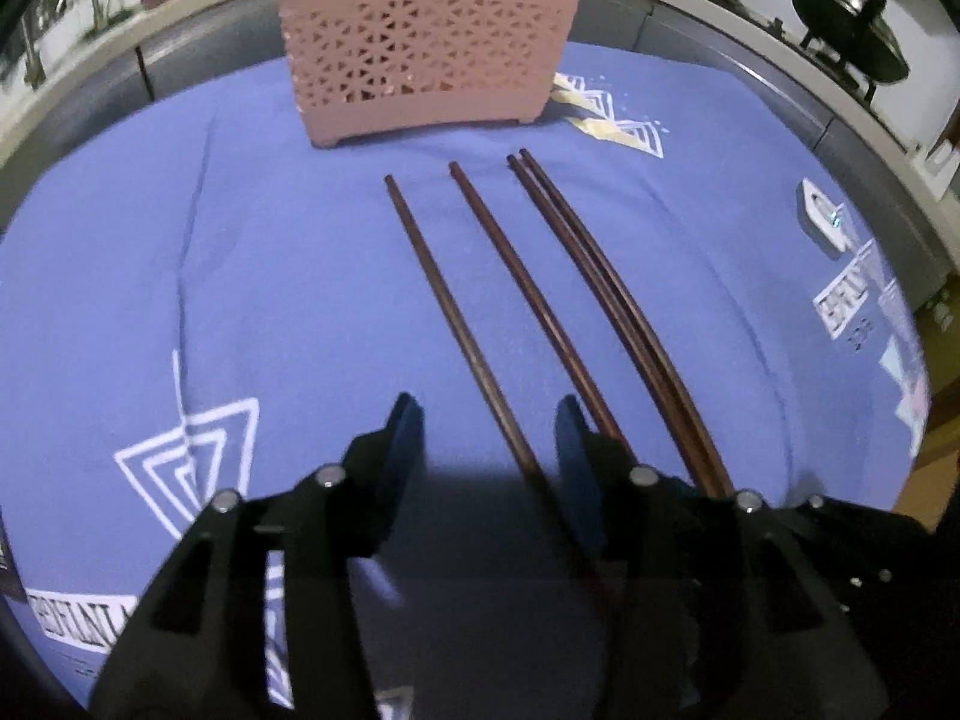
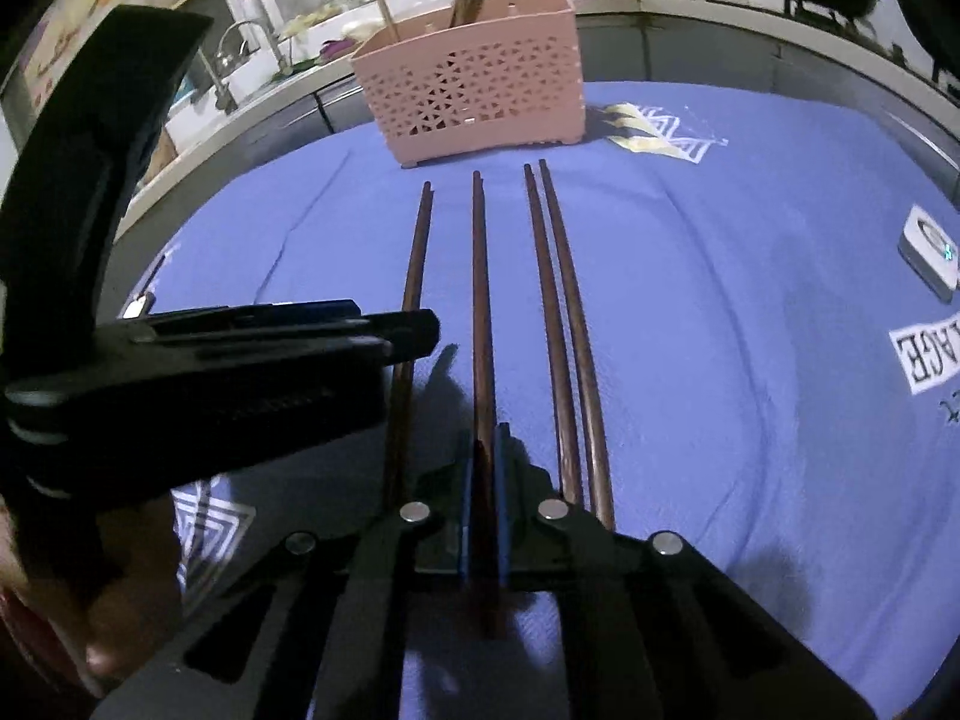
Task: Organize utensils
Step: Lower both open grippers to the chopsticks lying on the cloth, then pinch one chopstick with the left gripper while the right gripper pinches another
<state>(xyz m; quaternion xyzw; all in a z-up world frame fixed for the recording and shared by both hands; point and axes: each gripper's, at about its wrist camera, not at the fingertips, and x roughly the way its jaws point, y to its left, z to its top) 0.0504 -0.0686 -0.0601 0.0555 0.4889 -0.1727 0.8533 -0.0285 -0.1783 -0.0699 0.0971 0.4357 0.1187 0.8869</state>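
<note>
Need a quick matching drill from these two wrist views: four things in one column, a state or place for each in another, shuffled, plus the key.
Things:
1. right gripper
2. left gripper
3. pink basket
4. small white device

States or places:
A. on the blue cloth, off to the right
B. jaws open, straddling the leftmost chopstick
C. shut on the second chopstick from the left
D. at the far end, beyond the chopstick tips

Pairs: 1-C, 2-B, 3-D, 4-A
</note>
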